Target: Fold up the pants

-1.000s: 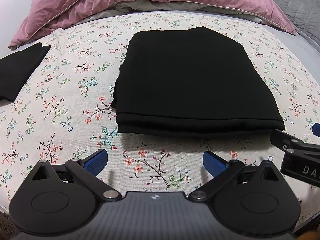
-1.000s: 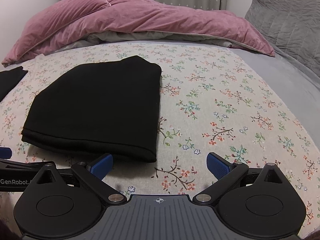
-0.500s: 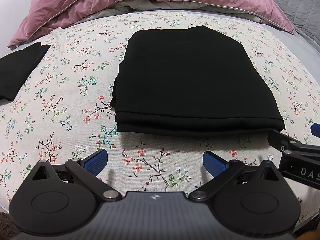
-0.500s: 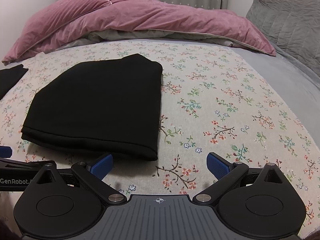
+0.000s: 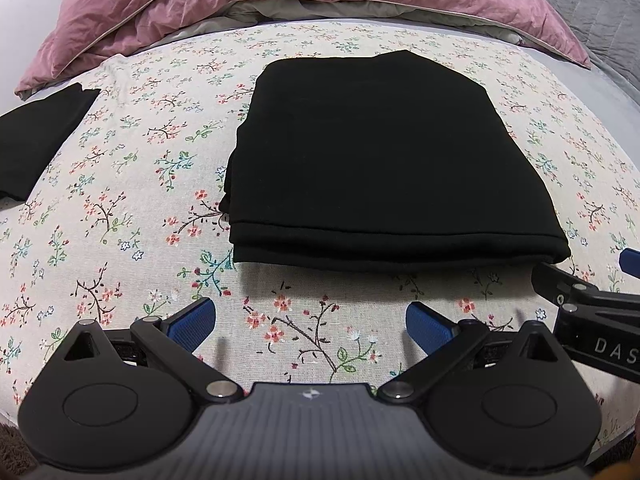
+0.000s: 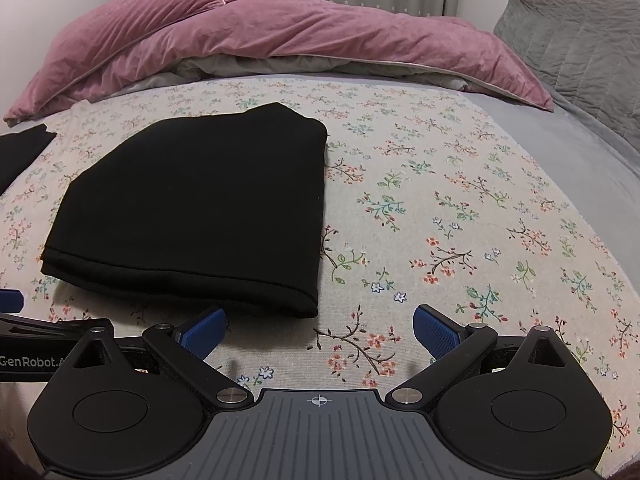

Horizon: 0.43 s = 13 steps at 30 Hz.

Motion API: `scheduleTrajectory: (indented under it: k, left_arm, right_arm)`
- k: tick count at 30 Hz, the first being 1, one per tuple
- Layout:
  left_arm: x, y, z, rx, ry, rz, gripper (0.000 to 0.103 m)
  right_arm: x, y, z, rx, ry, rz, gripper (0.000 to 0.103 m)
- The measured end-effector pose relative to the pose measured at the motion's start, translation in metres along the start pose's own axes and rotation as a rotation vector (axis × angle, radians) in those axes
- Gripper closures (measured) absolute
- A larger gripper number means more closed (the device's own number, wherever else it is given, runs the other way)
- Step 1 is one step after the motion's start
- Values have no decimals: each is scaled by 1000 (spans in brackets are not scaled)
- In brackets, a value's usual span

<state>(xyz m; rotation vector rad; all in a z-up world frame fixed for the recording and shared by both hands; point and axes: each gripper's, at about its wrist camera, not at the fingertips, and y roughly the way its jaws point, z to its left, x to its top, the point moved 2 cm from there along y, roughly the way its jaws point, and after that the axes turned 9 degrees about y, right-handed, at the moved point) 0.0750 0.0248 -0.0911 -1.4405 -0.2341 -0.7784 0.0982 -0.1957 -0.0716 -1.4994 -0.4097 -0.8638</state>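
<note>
the left gripper (image 5: 311, 322) has its blue pads spread wide with nothing between them, low over the floral sheet (image 5: 120, 216) just short of the near edge of the pants (image 5: 384, 160). the right gripper (image 6: 320, 330) is spread just as wide and also holds nothing; its left pad sits just beside the near right corner of the pants (image 6: 200, 208).

the pants lie as a flat black rectangle in the middle of the sheet, several layers stacked at the near edge, which reads as a fold already made. by that, the folding looks done or nearly so. if one more fold is wanted, each gripper should take a near corner through all the layers, lift together and carry level to the far edge so the stack does not skew. if not, pull both straight back without snagging the near hem.

further out, another black cloth (image 5: 36, 140) lies far left, and a pink duvet (image 6: 280, 36) is heaped at the far end, with a grey pillow (image 6: 580, 36) far right.

writing: "das" on the right gripper's body as seen from the left camera, "genrobot.a" on the left one's body as seen from the right camera; both are cut off by the frame edge.
</note>
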Motion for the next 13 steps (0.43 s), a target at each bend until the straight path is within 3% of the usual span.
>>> scheduleTrajectory:
  k: [13]
  left_arm:
    - [-2, 0, -1, -3, 8, -4, 0]
  right_arm:
    - [0, 0, 0, 0, -2, 0, 2]
